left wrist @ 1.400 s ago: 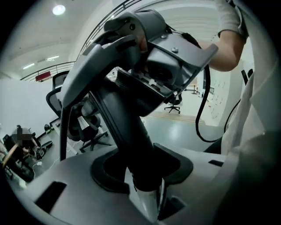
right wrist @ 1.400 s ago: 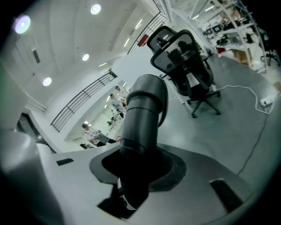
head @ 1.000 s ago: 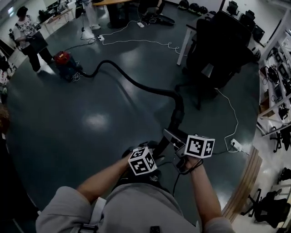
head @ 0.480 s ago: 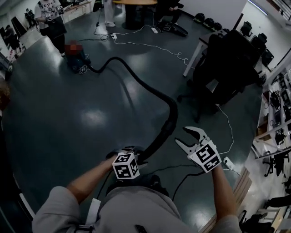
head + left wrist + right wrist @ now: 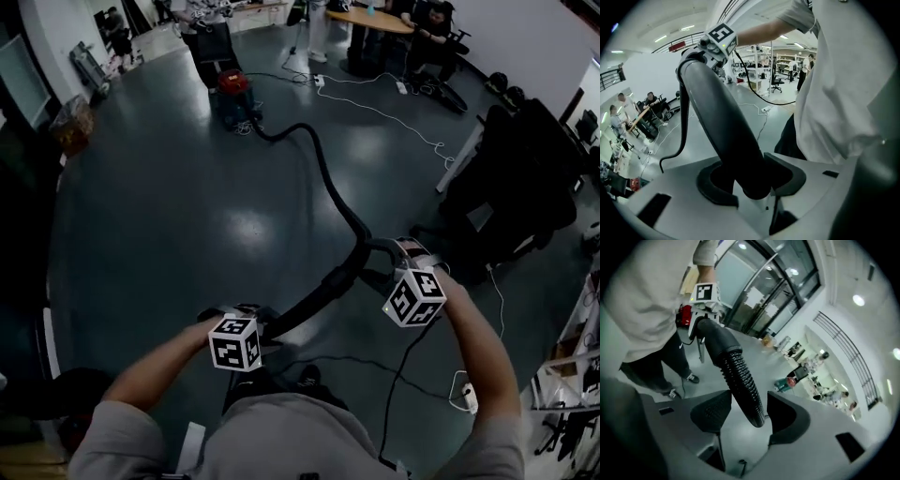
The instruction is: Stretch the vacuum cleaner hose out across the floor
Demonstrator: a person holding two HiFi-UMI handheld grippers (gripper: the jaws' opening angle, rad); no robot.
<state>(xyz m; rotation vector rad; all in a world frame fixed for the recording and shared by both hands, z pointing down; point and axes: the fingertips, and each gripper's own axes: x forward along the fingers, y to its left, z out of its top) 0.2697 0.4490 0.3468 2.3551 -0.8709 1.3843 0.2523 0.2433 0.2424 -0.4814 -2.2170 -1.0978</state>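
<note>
A black corrugated hose snakes over the dark floor from the red-topped vacuum cleaner at the back towards me. Its smooth black end tube rises between my hands. My left gripper is shut on that tube, pads on both sides of it. My right gripper is further up the hose, where it bends. In the right gripper view the ribbed hose lies between the open jaws of the right gripper, with a gap on the left side.
A black office chair and a white desk leg stand at the right. A white cable runs to a power strip near my right foot. More cables lie by a round table at the back.
The right gripper, open and off to the hose's right half a second ago, has rolled over and come onto the hose. The left gripper kept its hold. The view has swung left.
</note>
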